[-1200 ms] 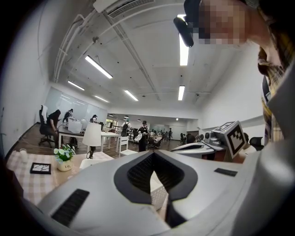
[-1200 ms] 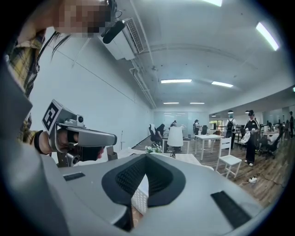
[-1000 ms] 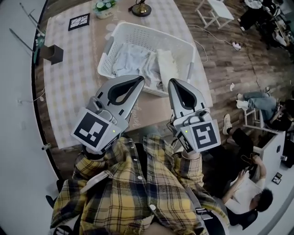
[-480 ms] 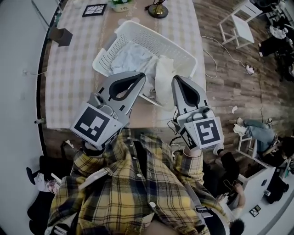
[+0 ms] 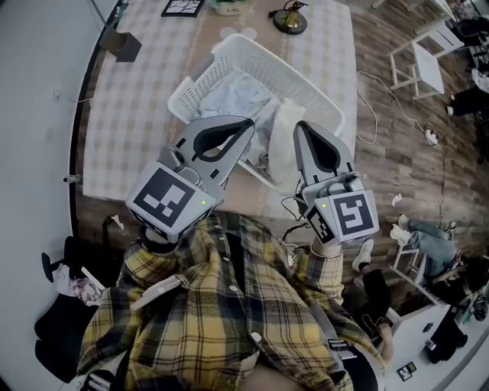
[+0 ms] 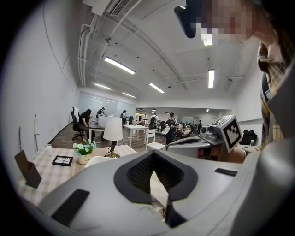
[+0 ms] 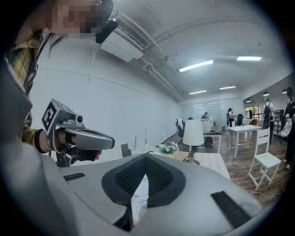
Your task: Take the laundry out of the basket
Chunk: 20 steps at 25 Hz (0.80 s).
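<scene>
A white slatted laundry basket point(image 5: 309, 88) stands on the checked table. Inside lie a pale blue-white cloth point(image 5: 233, 95) and a cream cloth point(image 5: 284, 141) that stands up against the near rim. My left gripper point(image 5: 249, 121) hangs over the near rim, left of the cream cloth, its jaws shut with nothing between them. My right gripper point(image 5: 300, 124) is just right of that cloth, also shut. In the right gripper view, white cloth shows through the gap behind the closed tips of the right gripper point(image 7: 146, 156). In the left gripper view, the left gripper point(image 6: 153, 152) shows its tips together.
On the table's point(image 5: 130, 130) far end are a lamp point(image 5: 290, 19), a flower pot point(image 5: 229, 6), a picture frame point(image 5: 183, 8) and a dark box point(image 5: 126, 46). A white stool point(image 5: 428, 65) and a cable lie on the wooden floor to the right. A seated person's legs point(image 5: 424, 237) show lower right.
The head view has swung, so table and basket sit turned in the picture. Both grippers, still shut, have moved slightly forward over the basket's near rim.
</scene>
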{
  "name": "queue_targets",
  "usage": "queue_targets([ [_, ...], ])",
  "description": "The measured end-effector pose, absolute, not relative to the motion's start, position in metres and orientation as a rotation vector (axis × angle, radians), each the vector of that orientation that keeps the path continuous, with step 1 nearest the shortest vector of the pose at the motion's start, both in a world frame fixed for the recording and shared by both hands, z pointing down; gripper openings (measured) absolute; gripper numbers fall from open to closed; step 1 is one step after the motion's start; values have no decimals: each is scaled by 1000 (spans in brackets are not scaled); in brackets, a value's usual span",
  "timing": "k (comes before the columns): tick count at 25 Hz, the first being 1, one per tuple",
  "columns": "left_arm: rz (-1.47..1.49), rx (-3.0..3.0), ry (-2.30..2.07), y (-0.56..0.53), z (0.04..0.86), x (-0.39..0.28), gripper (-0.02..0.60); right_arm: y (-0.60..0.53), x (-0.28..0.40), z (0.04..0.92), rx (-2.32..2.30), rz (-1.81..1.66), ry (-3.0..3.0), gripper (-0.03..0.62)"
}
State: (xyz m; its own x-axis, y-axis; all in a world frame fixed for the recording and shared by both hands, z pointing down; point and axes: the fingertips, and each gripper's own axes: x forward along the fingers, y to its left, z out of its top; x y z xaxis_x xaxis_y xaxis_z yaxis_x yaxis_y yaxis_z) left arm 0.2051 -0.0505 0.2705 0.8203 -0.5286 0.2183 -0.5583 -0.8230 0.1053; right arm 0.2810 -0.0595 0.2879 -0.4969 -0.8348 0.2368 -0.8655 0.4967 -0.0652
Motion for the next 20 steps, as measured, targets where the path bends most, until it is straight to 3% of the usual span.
queue_targets([
  [20,426,2845,-741,-91,301,226,9,-95,286,298,1379,192,-2476,18],
])
